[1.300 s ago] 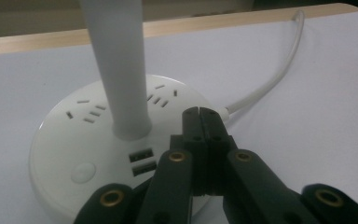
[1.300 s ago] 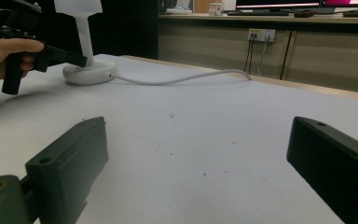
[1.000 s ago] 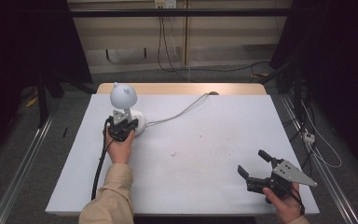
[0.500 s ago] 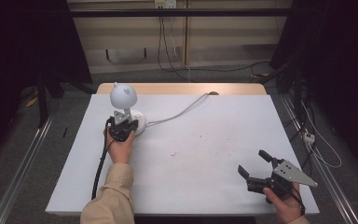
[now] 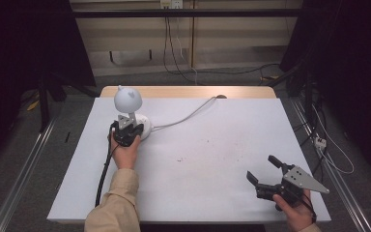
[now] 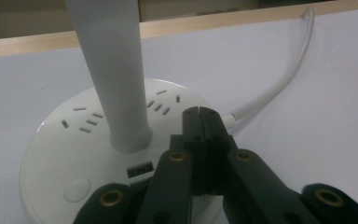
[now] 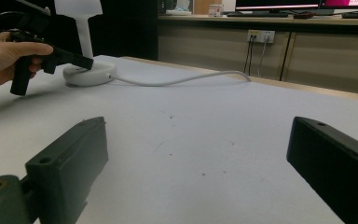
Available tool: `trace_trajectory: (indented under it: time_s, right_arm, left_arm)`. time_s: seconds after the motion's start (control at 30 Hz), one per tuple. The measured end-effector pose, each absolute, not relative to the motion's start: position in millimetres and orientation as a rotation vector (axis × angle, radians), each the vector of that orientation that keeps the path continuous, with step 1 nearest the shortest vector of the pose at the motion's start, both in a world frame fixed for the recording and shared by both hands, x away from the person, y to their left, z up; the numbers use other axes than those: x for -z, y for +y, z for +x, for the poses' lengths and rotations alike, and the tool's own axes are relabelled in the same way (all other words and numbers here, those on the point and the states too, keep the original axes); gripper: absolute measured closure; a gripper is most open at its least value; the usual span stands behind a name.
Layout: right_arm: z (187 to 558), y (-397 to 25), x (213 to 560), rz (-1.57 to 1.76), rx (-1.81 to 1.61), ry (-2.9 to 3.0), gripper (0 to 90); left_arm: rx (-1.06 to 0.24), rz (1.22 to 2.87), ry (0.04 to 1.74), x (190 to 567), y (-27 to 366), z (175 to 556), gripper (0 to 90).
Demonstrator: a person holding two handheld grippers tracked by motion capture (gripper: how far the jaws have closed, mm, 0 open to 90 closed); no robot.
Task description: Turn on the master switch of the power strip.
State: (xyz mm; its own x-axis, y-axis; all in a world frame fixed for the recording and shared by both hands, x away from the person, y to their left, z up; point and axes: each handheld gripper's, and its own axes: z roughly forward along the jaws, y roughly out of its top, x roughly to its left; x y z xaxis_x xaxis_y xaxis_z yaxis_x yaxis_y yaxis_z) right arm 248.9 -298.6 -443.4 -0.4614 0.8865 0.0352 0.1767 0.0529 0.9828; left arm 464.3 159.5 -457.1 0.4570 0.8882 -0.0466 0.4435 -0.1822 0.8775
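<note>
lamp point(image 5: 127, 99): white all over, head, stem and round base; small grey slots on the base
cord point(image 5: 186, 117): white
left gripper point(image 6: 199, 114): black jaws with brass-coloured pivot rings
right gripper point(image 5: 263, 173): black, with a grey plate on top
table point(image 5: 212, 159): pale grey-white top with a few dark specks; light wood edge at the far side
sleeve point(image 5: 116, 205): tan

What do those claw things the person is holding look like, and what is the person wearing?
Both are black pistol-grip tools with two flat black jaws with small round holes and brass-coloured pivot rings. The right claw carries a grey three-cornered plate on top. A black cable trails from the left claw towards the table's near edge. The left arm wears a tan long sleeve.
</note>
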Motion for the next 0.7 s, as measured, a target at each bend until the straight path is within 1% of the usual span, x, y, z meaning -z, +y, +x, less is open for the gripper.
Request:
trace_trajectory:
  time_s: [0.7]
  right_arm:
    - [247.8, -297.3, 441.9, 1.055, -1.463, 1.718, 4.7]
  left_arm:
    - [-0.634, 1.812, 1.119, 458.4, 159.1, 464.4, 90.0]
